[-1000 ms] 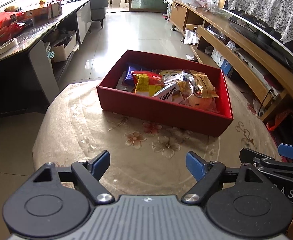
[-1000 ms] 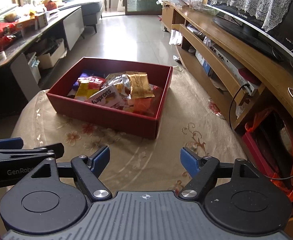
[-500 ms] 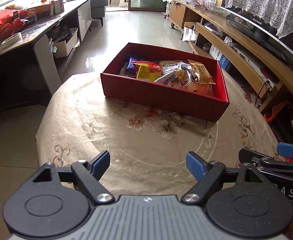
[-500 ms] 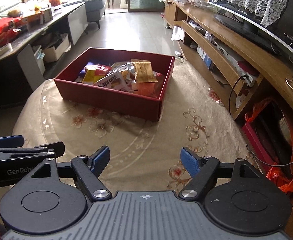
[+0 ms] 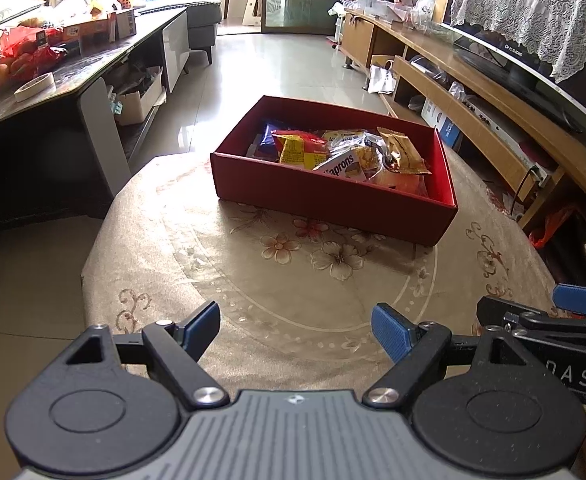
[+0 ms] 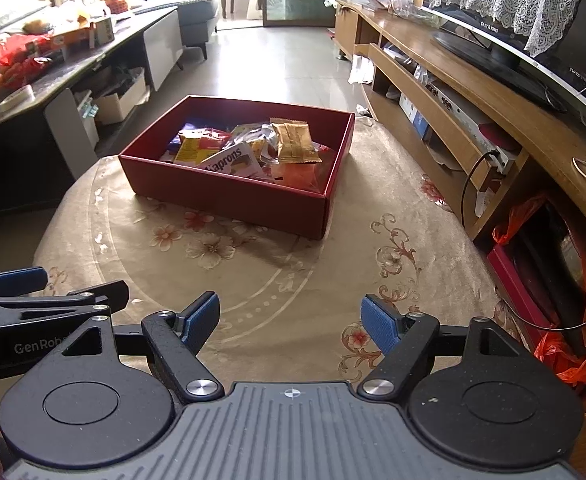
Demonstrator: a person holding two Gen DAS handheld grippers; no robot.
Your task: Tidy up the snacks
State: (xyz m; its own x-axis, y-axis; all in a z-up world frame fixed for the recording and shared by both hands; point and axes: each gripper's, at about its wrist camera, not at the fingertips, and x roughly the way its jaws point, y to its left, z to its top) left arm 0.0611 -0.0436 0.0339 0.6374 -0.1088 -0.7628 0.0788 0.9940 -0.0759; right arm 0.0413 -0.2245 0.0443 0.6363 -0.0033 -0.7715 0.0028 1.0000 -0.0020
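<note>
Orange bag (image 6: 549, 344) beside table only from right; both claws (image 5: 295, 330) (image 6: 289, 322) open, empty.

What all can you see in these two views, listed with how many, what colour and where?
red box: one, dark red, open, on the far half of the round table.
snack packets: a pile, uncountable, yellow, gold, blue, orange and white, inside the box.
round table: one, beige floral cloth, nothing else on it.
TV unit: one, wooden, along the right wall.
television: one, black, lace-draped, on the unit.
dark side table: one, left, cluttered.
orange bag: one, low at right.
left hand-held gripper: black with blue pads, open, empty.
right hand-held gripper: same, open, empty.
</note>
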